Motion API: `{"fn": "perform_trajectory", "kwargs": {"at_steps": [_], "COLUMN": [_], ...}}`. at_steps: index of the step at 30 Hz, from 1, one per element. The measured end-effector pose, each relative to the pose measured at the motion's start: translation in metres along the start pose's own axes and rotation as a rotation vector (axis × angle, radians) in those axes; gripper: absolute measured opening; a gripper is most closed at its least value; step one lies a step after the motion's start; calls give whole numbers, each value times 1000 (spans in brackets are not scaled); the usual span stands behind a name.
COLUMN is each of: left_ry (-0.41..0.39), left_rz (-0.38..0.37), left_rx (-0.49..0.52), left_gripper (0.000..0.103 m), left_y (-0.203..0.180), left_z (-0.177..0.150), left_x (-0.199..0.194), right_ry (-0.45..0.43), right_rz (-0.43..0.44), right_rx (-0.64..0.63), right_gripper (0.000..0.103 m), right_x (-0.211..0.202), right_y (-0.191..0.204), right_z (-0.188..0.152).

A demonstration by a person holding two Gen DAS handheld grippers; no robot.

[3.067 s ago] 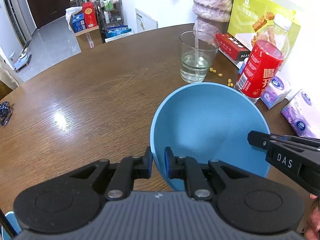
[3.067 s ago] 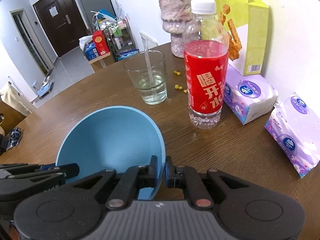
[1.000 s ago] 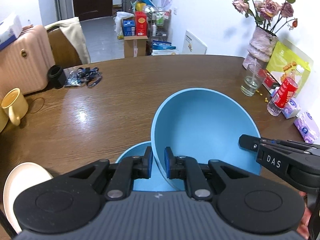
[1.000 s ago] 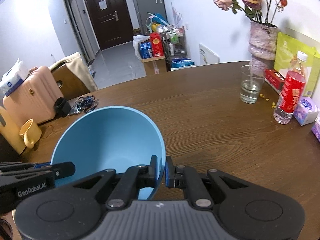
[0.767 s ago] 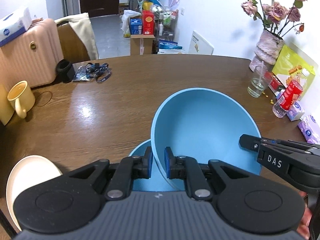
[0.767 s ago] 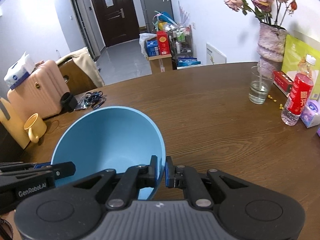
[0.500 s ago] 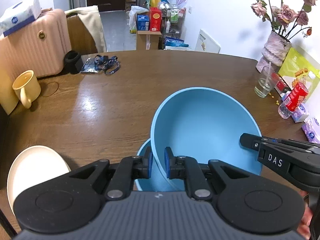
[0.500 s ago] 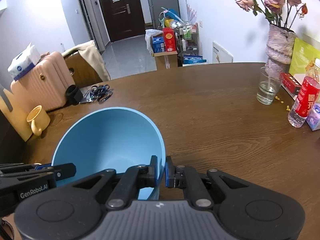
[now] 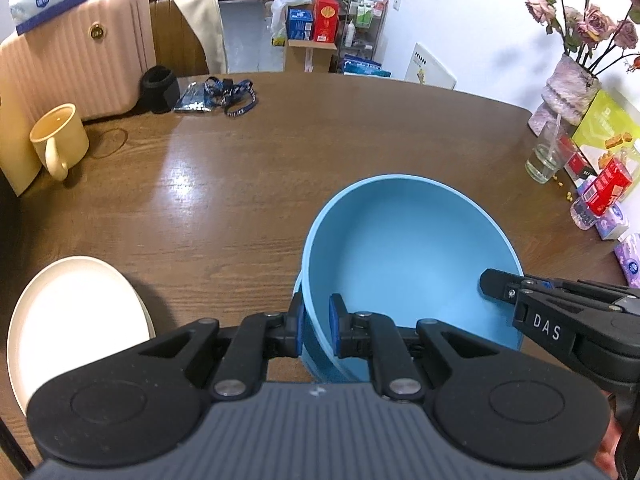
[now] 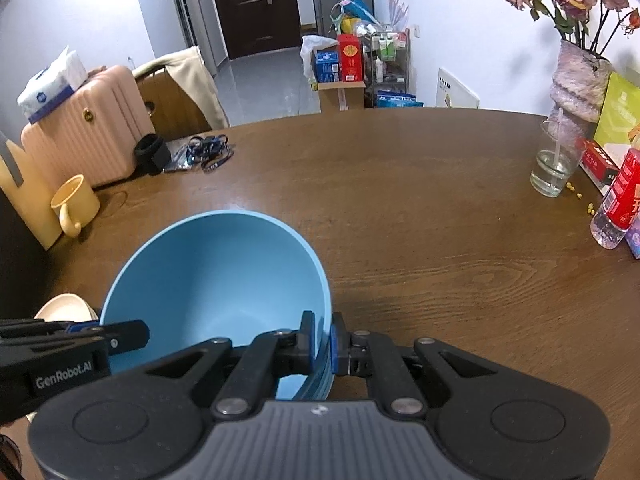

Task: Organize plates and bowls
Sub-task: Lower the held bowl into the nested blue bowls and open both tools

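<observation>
Brown wood-grain fills most of both views: a round counter point(image 9: 360, 128) with a doorway and tiled floor beyond its far edge. Near the near edge, a large blue bowl point(image 9: 408, 248) is held tilted, its opening facing the cameras. The left hand-held gripper point(image 9: 314, 330) pinches the bowl's rim on the left side, one blue pad inside the wall and one outside. The right hand-held gripper point(image 10: 322, 344) clamps the opposite rim the same way, its jaws pressed almost together on the thin wall. Just below the held bowl, a second blue rim point(image 9: 298, 300) peeks out in the left wrist view (it looks like another blue bowl underneath, though only a sliver shows, so whether the two touch is unclear). A cream plate point(image 9: 76, 320) lies at the counter's near left edge, beside the bowls and apart from them. A yellow mug point(image 9: 60, 140) stands at the left edge. Toward the far left edge lies a tangle of blue lanyards point(image 9: 232, 94). At the right edge stand a drinking glass point(image 10: 554, 168) with water, a red-labelled bottle point(image 10: 618, 204) and a vase point(image 10: 580, 80) of dried roses.
</observation>
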State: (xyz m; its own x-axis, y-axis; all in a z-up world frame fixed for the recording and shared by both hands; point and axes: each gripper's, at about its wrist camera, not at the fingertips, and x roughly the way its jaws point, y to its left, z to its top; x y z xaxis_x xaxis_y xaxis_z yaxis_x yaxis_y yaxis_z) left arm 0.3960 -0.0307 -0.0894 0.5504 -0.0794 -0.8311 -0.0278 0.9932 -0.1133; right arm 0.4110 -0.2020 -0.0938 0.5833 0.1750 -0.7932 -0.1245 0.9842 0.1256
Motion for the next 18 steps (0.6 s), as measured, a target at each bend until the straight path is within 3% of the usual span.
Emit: {"fn": "perform_trajectory", "kwargs": {"at_steps": [18], "left_ry": [42], "left_rz": [26], "left_rx": [11], "left_gripper": [13], "left_y": [0], "left_z": [-11], "left_x": [18], "right_ry": [19], "right_rz": [-43], "right_rx": [-84], "right_gripper": [7], "right_x": [17], "right_y": [13], "right_z": [-9]}}
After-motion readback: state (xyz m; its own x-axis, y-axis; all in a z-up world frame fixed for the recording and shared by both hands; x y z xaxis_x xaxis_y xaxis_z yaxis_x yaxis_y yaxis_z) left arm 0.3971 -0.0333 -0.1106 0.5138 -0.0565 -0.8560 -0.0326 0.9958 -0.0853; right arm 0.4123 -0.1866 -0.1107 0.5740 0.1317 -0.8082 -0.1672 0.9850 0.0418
